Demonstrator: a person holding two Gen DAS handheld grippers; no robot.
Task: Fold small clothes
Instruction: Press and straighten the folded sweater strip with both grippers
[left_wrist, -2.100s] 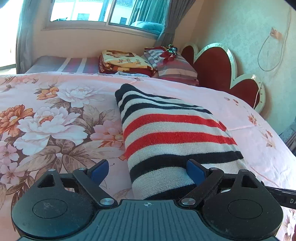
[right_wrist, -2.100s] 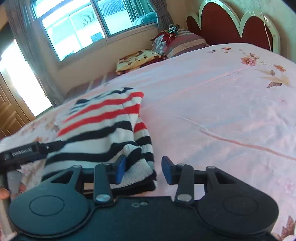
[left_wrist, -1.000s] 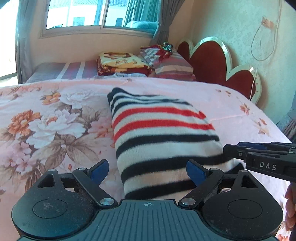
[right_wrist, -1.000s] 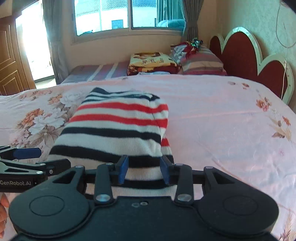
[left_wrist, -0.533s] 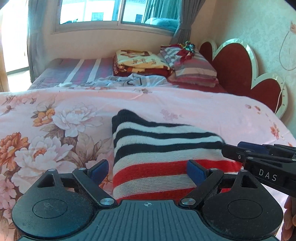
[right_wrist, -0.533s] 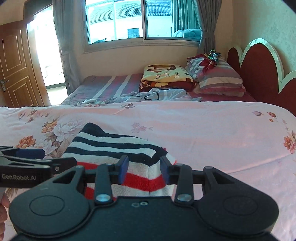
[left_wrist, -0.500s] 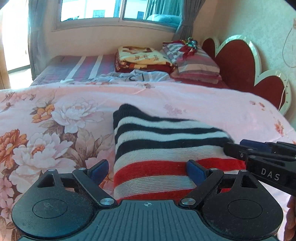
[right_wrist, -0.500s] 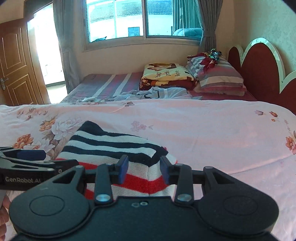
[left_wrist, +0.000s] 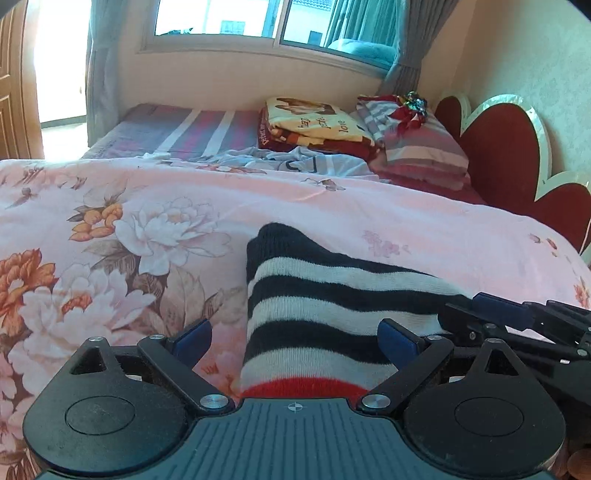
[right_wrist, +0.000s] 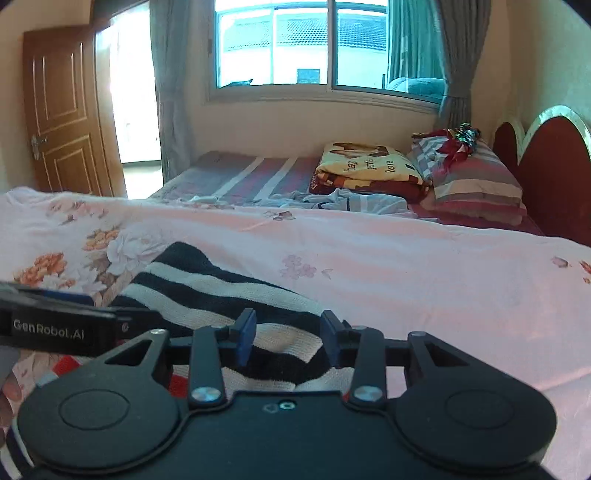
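Note:
A knitted sweater (left_wrist: 325, 295) with black, white and red stripes lies folded on the pink floral bedspread (left_wrist: 110, 229). My left gripper (left_wrist: 295, 336) hovers over its near part. Its jaws are opening wide; the sweater's left edge lies between them and neither pad presses it. My right gripper (right_wrist: 286, 338) is beside it over the sweater's (right_wrist: 207, 288) right part, its jaws a small gap apart, with fabric showing below the gap. Each gripper shows in the other's view: the right gripper (left_wrist: 517, 317), the left gripper (right_wrist: 55, 310). The sweater's near end is hidden under both gripper bodies.
Beyond the bedspread lie crumpled pale blue clothes (left_wrist: 314, 162), a folded yellow and red blanket (left_wrist: 310, 125) and a striped pillow (left_wrist: 417, 147). A red headboard (left_wrist: 509, 162) stands to the right. A window (right_wrist: 328, 48) is behind, a wooden door (right_wrist: 62, 122) at the left.
Both grippers have moved forward over the sweater toward its far end. The red stripes, in mid view a second ago, now sit at the gripper bodies.

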